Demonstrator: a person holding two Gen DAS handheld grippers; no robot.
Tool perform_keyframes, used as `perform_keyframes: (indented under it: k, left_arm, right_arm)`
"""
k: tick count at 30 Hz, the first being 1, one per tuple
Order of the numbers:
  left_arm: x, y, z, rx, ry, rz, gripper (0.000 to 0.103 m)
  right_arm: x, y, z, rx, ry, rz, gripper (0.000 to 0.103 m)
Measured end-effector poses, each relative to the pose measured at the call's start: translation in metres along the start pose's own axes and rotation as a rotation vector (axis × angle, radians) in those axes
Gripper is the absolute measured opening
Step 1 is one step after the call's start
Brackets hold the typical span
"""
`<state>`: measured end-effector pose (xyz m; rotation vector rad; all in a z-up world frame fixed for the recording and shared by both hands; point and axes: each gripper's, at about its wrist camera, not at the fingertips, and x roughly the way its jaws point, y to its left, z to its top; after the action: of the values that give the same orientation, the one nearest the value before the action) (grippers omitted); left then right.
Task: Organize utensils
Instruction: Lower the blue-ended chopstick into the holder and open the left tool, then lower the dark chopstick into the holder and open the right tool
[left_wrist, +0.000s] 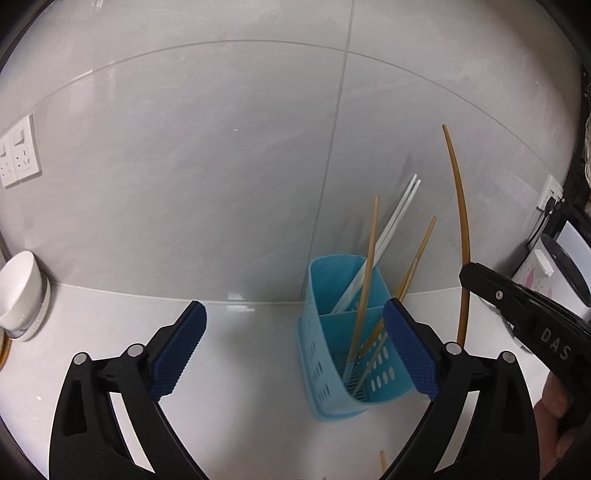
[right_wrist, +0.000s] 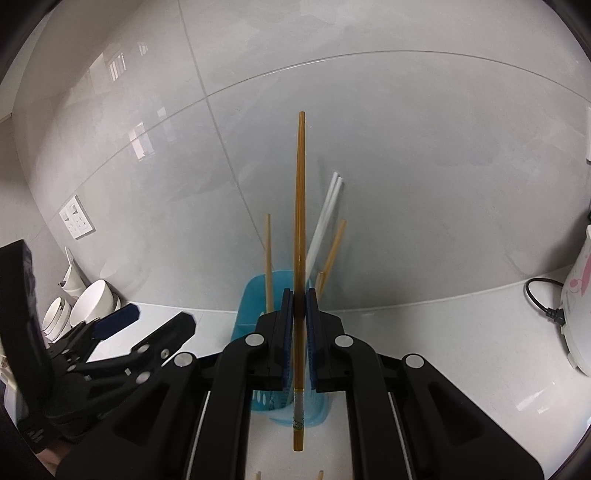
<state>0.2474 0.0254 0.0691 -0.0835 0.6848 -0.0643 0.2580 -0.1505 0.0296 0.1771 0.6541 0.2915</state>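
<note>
My right gripper (right_wrist: 300, 295) is clamped on a long bamboo chopstick (right_wrist: 300, 206) at centre frame, pinched low on its shaft so most of it stands above the pads, over the blue holder (left_wrist: 347, 332) at lower centre. It looks light, stiff and smooth, so it probably pivots in the pads unless gripped nearer mid-shaft. My left gripper (left_wrist: 295, 347) gapes wide and empty.

Glossy grey tiled wall (left_wrist: 221, 166) behind white countertop (left_wrist: 240, 350), wall sockets (left_wrist: 20, 155).
</note>
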Motion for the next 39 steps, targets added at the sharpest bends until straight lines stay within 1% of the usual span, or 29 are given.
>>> perform_keyframes:
  k: [8, 10, 15, 22, 30, 39]
  left_arm:
    - [-0.013, 0.026, -0.004, -0.037, 0.029, 0.021, 0.097]
    - [-0.01, 0.018, -0.008, -0.039, 0.036, 0.023, 0.097]
    - [-0.004, 0.017, -0.012, -0.04, 0.051, 0.029, 0.097]
    - [0.005, 0.022, -0.019, -0.057, 0.076, 0.037, 0.097]
    - [0.01, 0.027, -0.021, -0.07, 0.089, 0.042, 0.097]
    - [0.012, 0.031, -0.022, -0.082, 0.097, 0.047, 0.097]
  right_arm:
    - [0.003, 0.013, 0.007, -0.017, -0.052, 0.035, 0.006]
    - [0.003, 0.014, 0.009, -0.016, -0.068, 0.041, 0.006]
    - [0.008, 0.018, 0.01, -0.017, -0.102, 0.054, 0.006]
    - [0.018, 0.023, 0.0, -0.03, -0.137, 0.055, 0.006]
    - [0.033, 0.025, -0.016, -0.04, -0.138, 0.032, 0.006]
    - [0.045, 0.026, -0.027, -0.052, -0.099, 0.009, 0.006]
